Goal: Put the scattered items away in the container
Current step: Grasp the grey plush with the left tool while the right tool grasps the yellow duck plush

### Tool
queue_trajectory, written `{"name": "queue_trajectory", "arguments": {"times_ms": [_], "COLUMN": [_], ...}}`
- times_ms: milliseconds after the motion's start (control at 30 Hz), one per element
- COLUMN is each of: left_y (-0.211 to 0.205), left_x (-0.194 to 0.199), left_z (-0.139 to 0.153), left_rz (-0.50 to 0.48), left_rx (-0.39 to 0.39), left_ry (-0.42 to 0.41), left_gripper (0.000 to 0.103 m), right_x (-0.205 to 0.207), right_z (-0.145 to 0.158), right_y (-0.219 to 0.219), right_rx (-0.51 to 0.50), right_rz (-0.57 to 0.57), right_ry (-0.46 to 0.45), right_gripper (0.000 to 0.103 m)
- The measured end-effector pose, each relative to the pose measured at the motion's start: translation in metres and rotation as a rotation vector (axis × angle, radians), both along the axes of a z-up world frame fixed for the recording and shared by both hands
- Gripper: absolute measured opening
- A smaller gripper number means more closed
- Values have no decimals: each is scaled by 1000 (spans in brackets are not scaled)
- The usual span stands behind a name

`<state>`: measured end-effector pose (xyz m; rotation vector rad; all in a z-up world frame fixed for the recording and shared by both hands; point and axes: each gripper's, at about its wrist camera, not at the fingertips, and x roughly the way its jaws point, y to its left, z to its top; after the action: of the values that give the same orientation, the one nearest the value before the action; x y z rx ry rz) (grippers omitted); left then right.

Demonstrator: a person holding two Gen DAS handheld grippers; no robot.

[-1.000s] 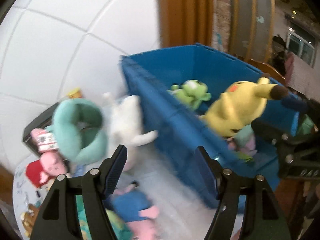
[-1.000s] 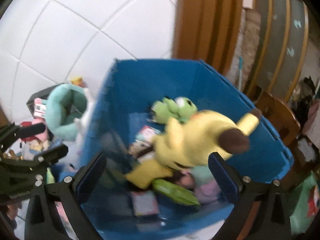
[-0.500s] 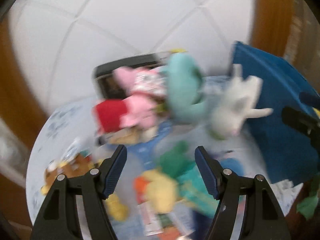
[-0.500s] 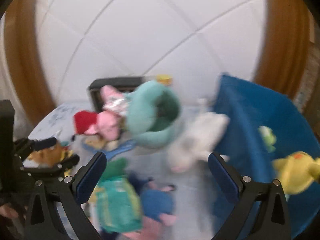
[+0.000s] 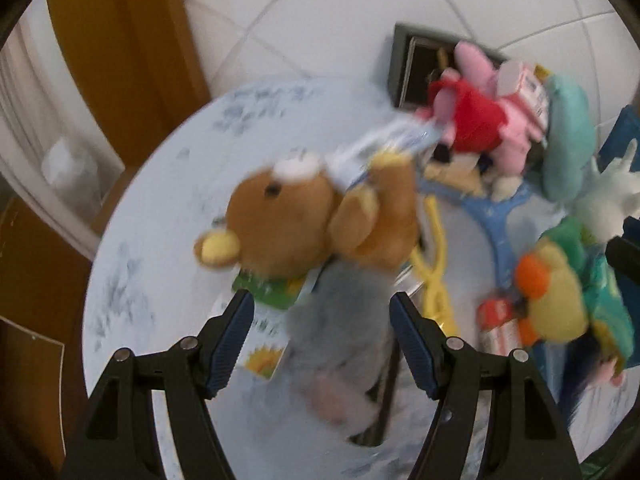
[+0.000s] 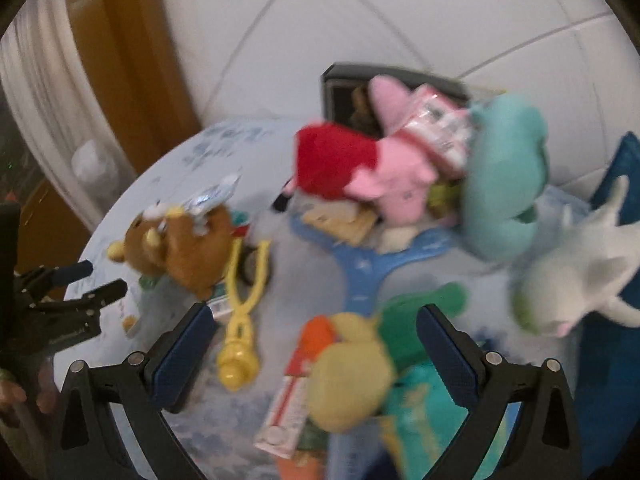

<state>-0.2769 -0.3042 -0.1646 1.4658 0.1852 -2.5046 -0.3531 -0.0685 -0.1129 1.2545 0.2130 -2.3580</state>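
Scattered toys lie on a round table with a pale blue cloth (image 5: 160, 240). My left gripper (image 5: 322, 340) is open and hangs over a grey plush (image 5: 340, 320) that lies between its fingers, just below a brown bear (image 5: 288, 224); the pads do not press on it. My right gripper (image 6: 318, 344) is open above a yellow-green plush with orange patches (image 6: 352, 380). The left gripper (image 6: 80, 280) also shows at the left edge of the right wrist view, near the bear (image 6: 188, 252). The blue container (image 6: 616, 280) stands at the right edge.
A white plush (image 6: 580, 272), a teal neck pillow (image 6: 504, 184), a red and pink plush (image 6: 360, 168), a blue racket (image 6: 360, 272) and yellow tongs (image 6: 240, 320) crowd the table. A dark box (image 6: 340, 92) stands at the back by the tiled wall.
Both views have swung left and down, away from the blue container with its yellow plush and onto the toy pile on the table. Both grippers have stayed open.
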Motion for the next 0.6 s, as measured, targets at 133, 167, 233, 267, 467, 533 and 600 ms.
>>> {"name": "queue_trajectory", "arguments": {"times_ms": [133,167,233,267,467,533,600], "left_y": [-12,-11,-9,-8,3,4,8], "left_x": [10,9,8,8,-5,-9,-12], "left_z": [-33,-39,-51,-58,-84,-94,-98], "left_rz": [-7,-8,-10,-12,-32,-29,-28], "left_rx": [21,26,37,42,37,44,15], "left_ry": [-49,-58,-77,-86,-135,-142,-135], "left_gripper": [70,70,70,70,70,75,79], "right_x": [4,4,4,4,-3,-5,-6], "right_z": [-26,-32,-42,-46,-75,-86,-97], "right_y": [-18,-19,-16,-14,4,7,10], "right_rx": [14,17,26,39,123,146,167], "right_rz": [-6,-17,-37,-49,-104,-108,-106], "right_ry": [-48,-60,-87,-88,-116,-127,-133], "right_gripper": [103,103,103,103,103,103,103]}}
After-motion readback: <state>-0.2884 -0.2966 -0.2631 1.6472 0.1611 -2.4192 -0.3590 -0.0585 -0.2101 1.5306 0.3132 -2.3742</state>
